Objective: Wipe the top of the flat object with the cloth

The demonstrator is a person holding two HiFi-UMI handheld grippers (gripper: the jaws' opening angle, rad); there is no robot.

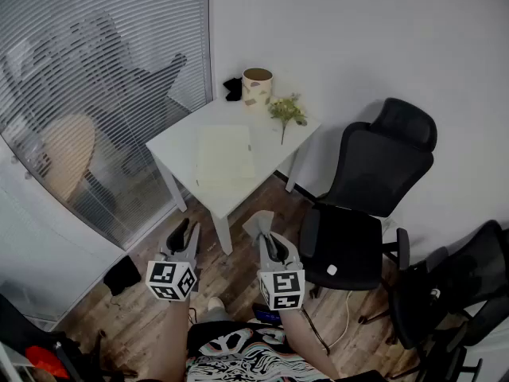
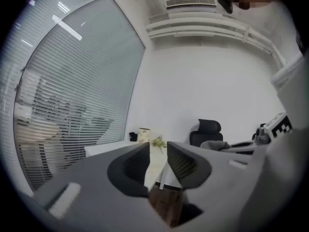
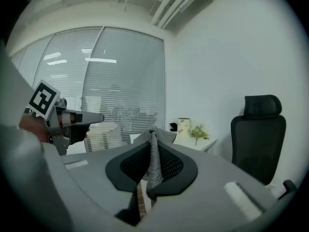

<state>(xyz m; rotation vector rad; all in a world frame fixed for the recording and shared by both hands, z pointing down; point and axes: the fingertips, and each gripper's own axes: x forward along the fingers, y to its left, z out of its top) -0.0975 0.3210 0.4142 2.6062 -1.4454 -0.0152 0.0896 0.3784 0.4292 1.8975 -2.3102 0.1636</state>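
Right gripper (image 3: 153,151) clamps a grey knitted cloth (image 3: 155,134), ready for wiping; left gripper (image 2: 158,148) stands narrowly parted, empty; pale flat rectangular sheet (image 1: 224,153) lies on white square table (image 1: 179,140) at 12 o'clock.

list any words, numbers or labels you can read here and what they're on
No readable words or numbers in any view.
On the left black-and-white marker cube and the right black-and-white marker cube: square code patterns only, no letters.
On the beige patterned cup: patches too small to read.
On the pale flat sheet and the grey knitted cloth: no print visible.
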